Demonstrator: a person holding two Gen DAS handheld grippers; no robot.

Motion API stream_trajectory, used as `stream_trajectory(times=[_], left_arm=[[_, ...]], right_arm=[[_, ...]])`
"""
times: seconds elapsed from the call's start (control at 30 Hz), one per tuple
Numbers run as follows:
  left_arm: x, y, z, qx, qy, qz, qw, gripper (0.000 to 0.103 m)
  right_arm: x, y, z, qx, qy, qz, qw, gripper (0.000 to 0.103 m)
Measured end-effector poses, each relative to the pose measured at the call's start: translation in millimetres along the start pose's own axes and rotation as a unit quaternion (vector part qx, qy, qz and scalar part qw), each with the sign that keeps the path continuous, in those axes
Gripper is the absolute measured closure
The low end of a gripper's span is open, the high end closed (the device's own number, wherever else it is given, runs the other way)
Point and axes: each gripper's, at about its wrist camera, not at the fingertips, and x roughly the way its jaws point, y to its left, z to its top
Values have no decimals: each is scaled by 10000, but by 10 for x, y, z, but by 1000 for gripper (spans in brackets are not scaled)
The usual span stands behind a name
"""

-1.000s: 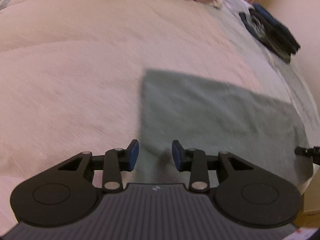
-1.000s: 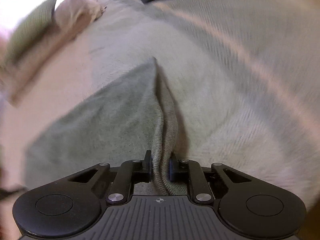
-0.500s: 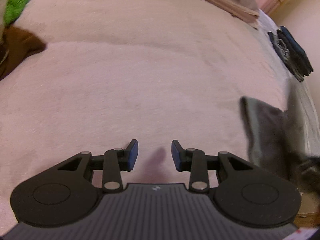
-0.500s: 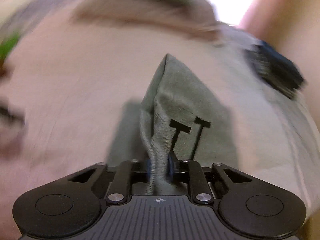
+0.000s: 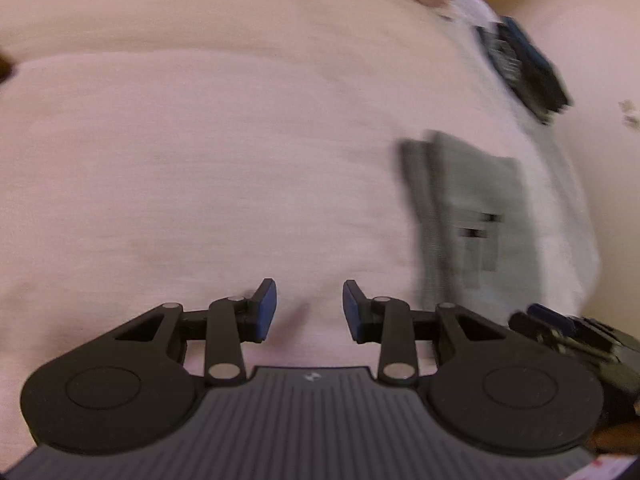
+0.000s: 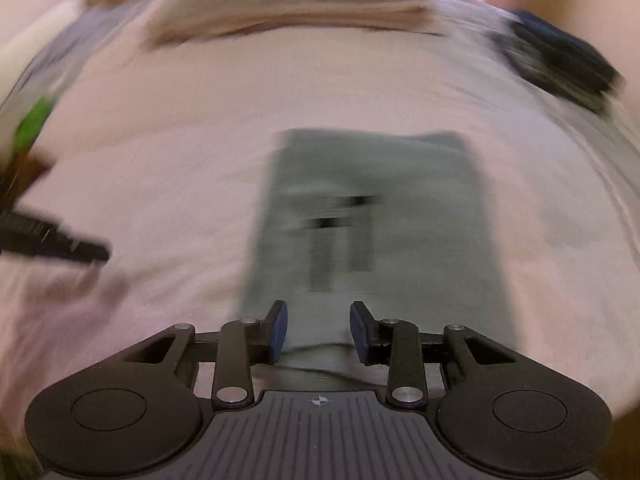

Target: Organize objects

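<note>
Folded grey cloth (image 6: pixel 372 220) lying flat on a pink bedspread (image 5: pixel 200 140).
Right gripper (image 6: pixel 318 330) is spread wide, empty, over the cloth's near edge — left gripper (image 5: pixel 306 310) likewise spread over bare bedspread, the cloth to its right.

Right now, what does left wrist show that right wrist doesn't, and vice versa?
Left wrist only: the left gripper open over bare pink bedspread, and the right gripper seen from the side.
Right wrist only: the right gripper open over the near edge of the grey cloth, and a green item at far left.
Both: the grey cloth lying flat, the dark folded stack, the bedspread.
</note>
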Motion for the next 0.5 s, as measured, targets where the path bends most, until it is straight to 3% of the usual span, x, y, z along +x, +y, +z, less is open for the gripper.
stream_trajectory(times=[0.13,0.23,0.33,0.5], left_arm=[[266,-452,-6,-84,121,-872,9961,73],[555,-658,-60,-366,241,-1300,9905,73],[771,-784,-108,-525,181,-1091,9925,73],[955,-915,-192,-584,139,-719,9956,74]], right_arm=[[-23,-751,87,779,34,-230,9967,72],[97,-1214,119,1282,146,-56,9916,72],[268,-1531,114,1661,458,169,9849,72],[504,-1770,149,1688,924,303,9808,72]])
